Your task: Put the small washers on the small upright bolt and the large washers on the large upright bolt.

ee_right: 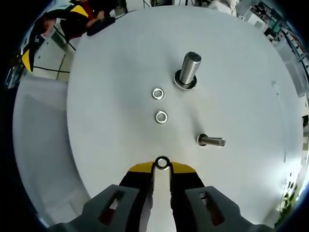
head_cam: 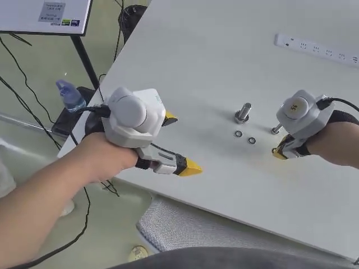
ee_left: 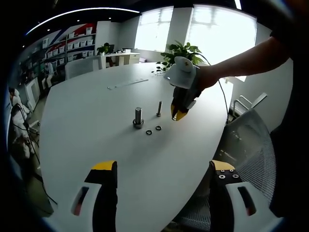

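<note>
The large upright bolt [head_cam: 243, 112] [ee_right: 188, 67] stands on the white table [head_cam: 213, 50] with a large washer [ee_right: 185, 83] around its base. Just right of it is the small upright bolt [head_cam: 276, 129] [ee_right: 211, 141]. Two small washers [head_cam: 238, 134] [head_cam: 252, 140] lie flat in front of the bolts, also seen in the right gripper view [ee_right: 158, 93] [ee_right: 161, 117]. My right gripper [head_cam: 279, 152] [ee_right: 162, 171] hovers low near the small bolt, shut on a small washer [ee_right: 162, 163] pinched at its yellow tips. My left gripper [head_cam: 180, 143] [ee_left: 162, 169] is open at the table's near-left edge, holding nothing.
A white power strip [head_cam: 317, 49] lies at the far right of the table. Off the table's left edge are a water bottle [head_cam: 70, 95] and a stand with cables. A grey chair seat [head_cam: 185, 230] sits below the near edge.
</note>
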`<state>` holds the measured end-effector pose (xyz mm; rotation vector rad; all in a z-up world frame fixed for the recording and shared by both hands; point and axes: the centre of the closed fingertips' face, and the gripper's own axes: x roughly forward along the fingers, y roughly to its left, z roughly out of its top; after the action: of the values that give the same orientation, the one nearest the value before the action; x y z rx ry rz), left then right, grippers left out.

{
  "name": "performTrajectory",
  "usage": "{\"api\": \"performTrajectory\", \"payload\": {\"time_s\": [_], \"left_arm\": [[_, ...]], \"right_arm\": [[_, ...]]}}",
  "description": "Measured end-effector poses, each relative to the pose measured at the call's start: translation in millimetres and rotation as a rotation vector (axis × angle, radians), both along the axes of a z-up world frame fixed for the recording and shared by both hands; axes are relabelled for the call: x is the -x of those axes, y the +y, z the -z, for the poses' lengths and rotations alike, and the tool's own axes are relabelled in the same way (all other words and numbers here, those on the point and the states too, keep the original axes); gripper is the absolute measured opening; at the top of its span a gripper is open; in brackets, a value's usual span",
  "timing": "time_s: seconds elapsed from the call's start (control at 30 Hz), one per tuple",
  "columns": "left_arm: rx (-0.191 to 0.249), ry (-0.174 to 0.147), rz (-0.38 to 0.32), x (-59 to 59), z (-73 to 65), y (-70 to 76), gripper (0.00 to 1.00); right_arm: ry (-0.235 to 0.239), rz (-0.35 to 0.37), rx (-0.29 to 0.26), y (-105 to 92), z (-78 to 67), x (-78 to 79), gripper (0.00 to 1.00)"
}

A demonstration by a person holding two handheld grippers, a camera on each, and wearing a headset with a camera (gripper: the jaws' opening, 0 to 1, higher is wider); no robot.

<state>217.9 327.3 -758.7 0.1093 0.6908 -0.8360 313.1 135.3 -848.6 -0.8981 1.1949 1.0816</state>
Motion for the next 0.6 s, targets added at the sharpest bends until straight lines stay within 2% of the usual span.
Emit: {"api": "performTrajectory", "payload": {"time_s": [0.33,0.43,0.6], "left_arm": [[0.001,-0.001,0.003,-0.9,-1.6,-0.2,0.77],[-0.01,-0.001,0.006,-1.3,-1.5,1.1,0.77],[-0.007,-0.002,0.0,-1.6,-2.7,1.2,0.77]], "right_arm": [[-0.001,0.022,0.006,-17.8,-8.2,-6.7,0.12],[0.003,0.03,0.002,-18.0,-11.5,-7.8,0.12],[0.003,0.049,-0.016,-16.8,-17.1,-20.9,0.12]]}}
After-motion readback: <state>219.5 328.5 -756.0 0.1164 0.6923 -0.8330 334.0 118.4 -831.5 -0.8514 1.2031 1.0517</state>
